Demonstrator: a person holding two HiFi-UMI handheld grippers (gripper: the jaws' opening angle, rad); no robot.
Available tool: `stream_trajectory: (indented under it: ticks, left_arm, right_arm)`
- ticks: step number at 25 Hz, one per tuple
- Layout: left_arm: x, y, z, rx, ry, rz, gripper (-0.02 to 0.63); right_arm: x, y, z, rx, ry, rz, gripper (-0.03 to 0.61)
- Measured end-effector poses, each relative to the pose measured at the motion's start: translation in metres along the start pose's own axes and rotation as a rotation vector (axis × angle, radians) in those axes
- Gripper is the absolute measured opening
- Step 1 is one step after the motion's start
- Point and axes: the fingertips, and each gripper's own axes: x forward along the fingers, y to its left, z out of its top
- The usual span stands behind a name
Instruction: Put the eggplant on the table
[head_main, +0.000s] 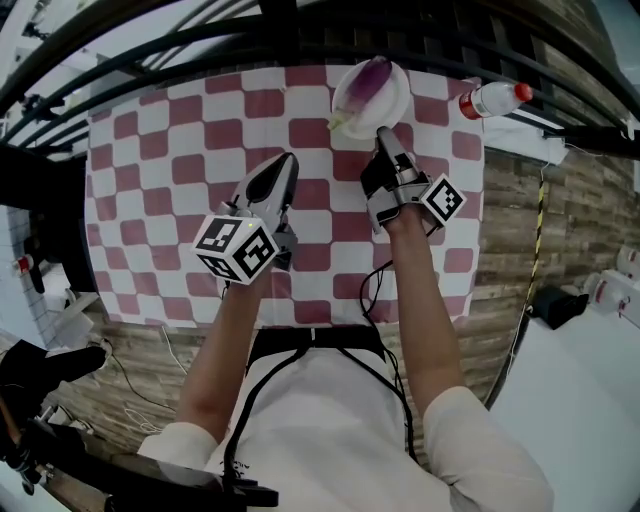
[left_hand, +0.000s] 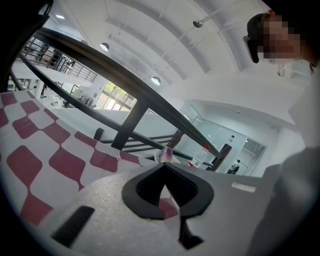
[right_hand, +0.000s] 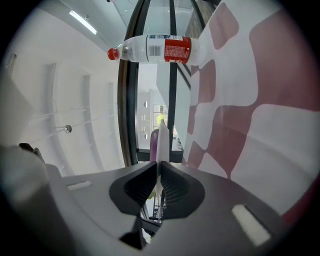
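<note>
A purple eggplant (head_main: 368, 78) lies on a white plate (head_main: 400, 104) at the far middle of the red-and-white checked tablecloth (head_main: 180, 150). My right gripper (head_main: 383, 133) is shut on the plate's near rim. In the right gripper view the thin white plate edge (right_hand: 161, 140) stands clamped between the jaws (right_hand: 158, 165), and the eggplant (right_hand: 153, 145) shows just behind it. My left gripper (head_main: 285, 160) hovers over the cloth to the left, shut and empty (left_hand: 164, 166). From the left gripper view the eggplant (left_hand: 167, 154) is small and far ahead.
A clear plastic bottle (head_main: 492, 99) with a red cap and label lies on its side at the cloth's far right corner, also large in the right gripper view as the bottle (right_hand: 160, 48). Black railings run behind the table. Wooden floor lies beyond the cloth's right and near edges.
</note>
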Motion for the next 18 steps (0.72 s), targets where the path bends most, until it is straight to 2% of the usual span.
stream_trajectory:
  ticks: [18]
  left_arm:
    - [0.005, 0.017, -0.004, -0.004, 0.010, 0.018, 0.005]
  right_arm:
    - [0.023, -0.036, -0.010, 0.043, -0.042, -0.061, 0.032]
